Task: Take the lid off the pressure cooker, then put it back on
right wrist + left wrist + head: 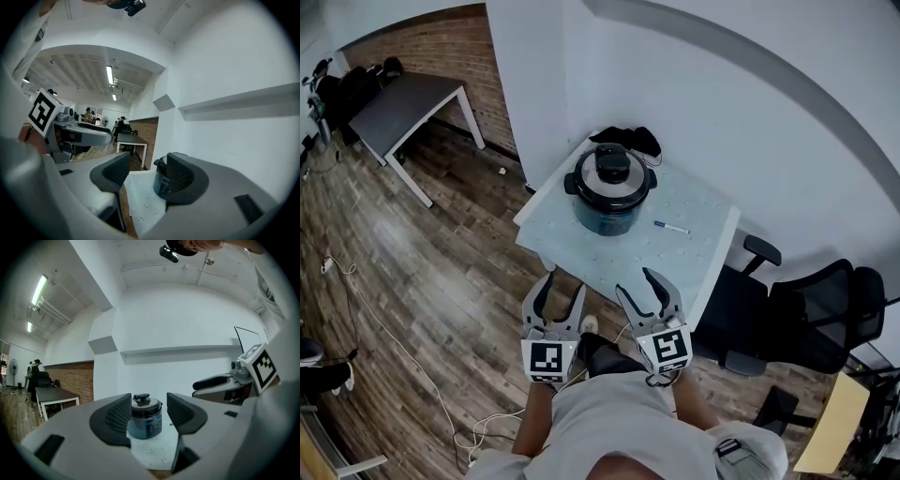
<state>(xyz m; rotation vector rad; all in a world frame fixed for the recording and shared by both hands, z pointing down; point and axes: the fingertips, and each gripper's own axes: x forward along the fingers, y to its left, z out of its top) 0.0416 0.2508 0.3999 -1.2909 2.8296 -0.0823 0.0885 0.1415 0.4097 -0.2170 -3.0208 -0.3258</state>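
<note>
A dark blue pressure cooker (610, 202) stands on a small white table (694, 246), its silver and black lid (611, 173) seated on top. Both grippers hang short of the table's near edge. My left gripper (560, 289) is open and empty; in the left gripper view the cooker (145, 423) shows far off between the jaws. My right gripper (646, 284) is open and empty too; in the right gripper view the cooker (161, 180) is partly hidden behind the right jaw.
A pen (671, 228) lies on the table right of the cooker. Dark cloth (628, 138) sits at the table's far corner by the white wall. Black office chairs (797, 314) stand to the right, and a grey table (403, 108) at far left on the wooden floor.
</note>
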